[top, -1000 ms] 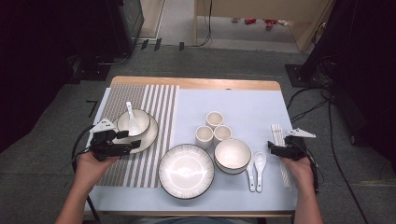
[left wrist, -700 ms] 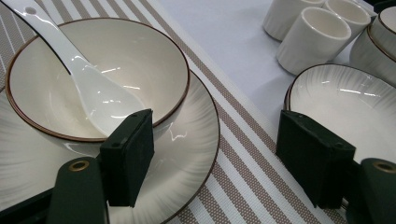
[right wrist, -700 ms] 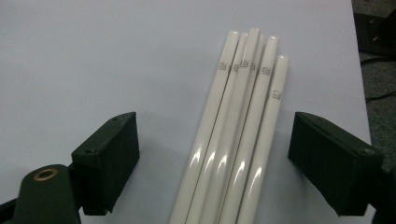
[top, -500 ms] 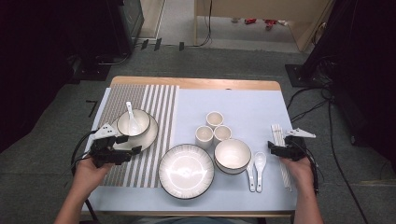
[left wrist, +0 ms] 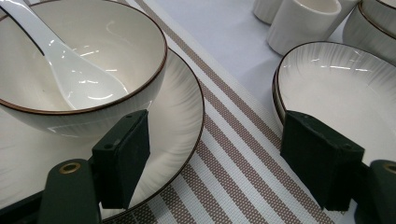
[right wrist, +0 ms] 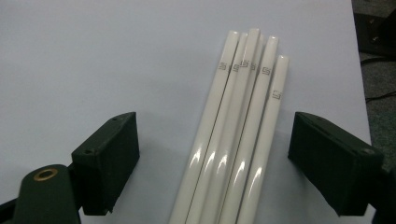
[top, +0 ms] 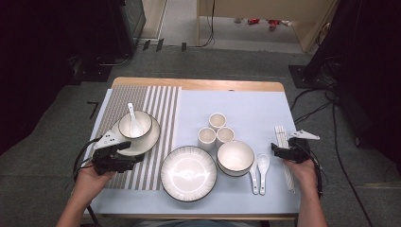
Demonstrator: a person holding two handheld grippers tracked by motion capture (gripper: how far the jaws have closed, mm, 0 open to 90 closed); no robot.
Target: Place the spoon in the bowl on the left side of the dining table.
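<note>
On the striped mat [top: 156, 113] a white bowl [top: 135, 124] holding a white spoon [top: 132, 118] sits on a plate [top: 150, 138]. My left gripper [top: 135, 160] hovers at that plate's near rim. In the left gripper view its jaws [left wrist: 219, 163] stand apart and have just been opening. The plate's rim [left wrist: 194, 121] and the mat lie between them, and the pads press on nothing. My right gripper [top: 275, 151] is open beside several white chopsticks [top: 283, 151]. In the right gripper view the chopsticks [right wrist: 233, 140] lie between its wide jaws, untouched.
A large empty plate [top: 188, 172] lies near the front edge, an empty bowl [top: 235, 157] right of it, and two white spoons [top: 258, 171] beside that. Three small cups [top: 216, 128] cluster mid-table. The pale cloth [top: 236, 101] covers the table's right part.
My left gripper has drawn back a little from the plate toward the table's near edge. The right gripper has not moved.
</note>
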